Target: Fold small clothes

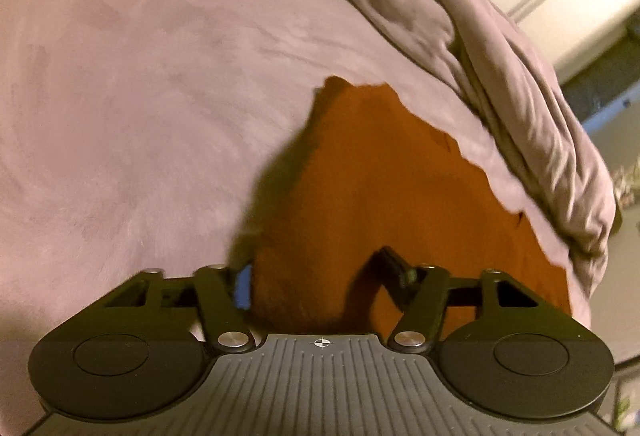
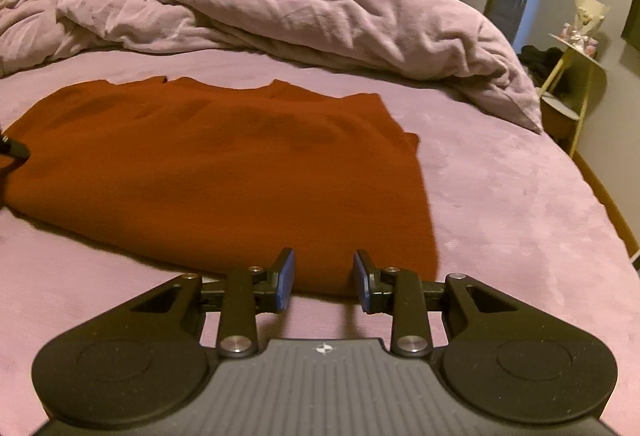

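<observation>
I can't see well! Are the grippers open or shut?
Left gripper: cloth between jaws, grip unclear.
Right gripper: open, holding nothing.

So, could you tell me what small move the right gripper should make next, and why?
Probably ease the right gripper forward and down onto the near edge of the garment, then close. Its jaws stand apart just short of that hem with nothing between them, while the left gripper already straddles the cloth at the other side.
</observation>
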Tool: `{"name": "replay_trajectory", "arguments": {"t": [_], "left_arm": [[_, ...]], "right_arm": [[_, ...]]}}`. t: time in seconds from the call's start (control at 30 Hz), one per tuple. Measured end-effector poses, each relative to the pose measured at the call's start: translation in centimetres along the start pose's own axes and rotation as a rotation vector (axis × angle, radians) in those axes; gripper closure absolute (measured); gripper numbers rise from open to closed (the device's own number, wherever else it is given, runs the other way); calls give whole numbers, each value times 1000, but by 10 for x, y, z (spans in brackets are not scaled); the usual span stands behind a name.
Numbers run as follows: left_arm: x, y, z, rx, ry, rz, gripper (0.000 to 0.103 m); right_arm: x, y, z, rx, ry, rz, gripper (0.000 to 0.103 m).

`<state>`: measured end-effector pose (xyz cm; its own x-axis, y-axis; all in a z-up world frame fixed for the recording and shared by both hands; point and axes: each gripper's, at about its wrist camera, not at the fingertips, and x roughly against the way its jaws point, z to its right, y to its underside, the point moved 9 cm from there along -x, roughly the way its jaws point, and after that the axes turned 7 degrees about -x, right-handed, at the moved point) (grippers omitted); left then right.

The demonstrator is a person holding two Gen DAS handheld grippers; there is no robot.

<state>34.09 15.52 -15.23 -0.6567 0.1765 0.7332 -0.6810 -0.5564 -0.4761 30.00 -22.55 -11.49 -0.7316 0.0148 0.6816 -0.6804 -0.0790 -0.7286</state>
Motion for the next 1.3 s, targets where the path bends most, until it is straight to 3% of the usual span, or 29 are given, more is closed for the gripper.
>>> {"name": "replay_trajectory", "arguments": {"t": [0.17, 0.27, 0.47, 0.63, 0.8, 0.87, 1.0, 1.13, 1.2, 1.3], "left_arm": [[-6, -7, 4, 25, 41, -5, 70], [-1, -9, 10, -6, 51, 2, 79], [26, -23, 37, -20, 134, 48, 83], [51, -26, 108, -122, 248, 84, 87], [31, 16, 189, -289, 328, 13, 88], [8, 42, 206, -339, 301, -35, 87], [-38, 87, 206, -411, 172, -146, 85], [-16, 92, 217, -542, 172, -90, 73], [8, 85, 217, -542, 209, -60, 73], [38, 69, 202, -488, 233, -12, 63]], "right_arm": [[-5, 0, -10, 18, -3, -4, 74], [-8, 1, -11, 13, -2, -13, 73], [-5, 1, -9, 13, -7, -4, 71], [0, 1, -2, -2, 3, 6, 71], [4, 4, 9, -40, 17, 12, 70], [5, 6, 14, -54, 20, 10, 70], [7, 12, 24, -61, 28, 1, 70], [10, 17, 36, -62, 38, -7, 70], [12, 17, 41, -67, 42, -4, 69], [15, 12, 42, -90, 30, 12, 69]]}}
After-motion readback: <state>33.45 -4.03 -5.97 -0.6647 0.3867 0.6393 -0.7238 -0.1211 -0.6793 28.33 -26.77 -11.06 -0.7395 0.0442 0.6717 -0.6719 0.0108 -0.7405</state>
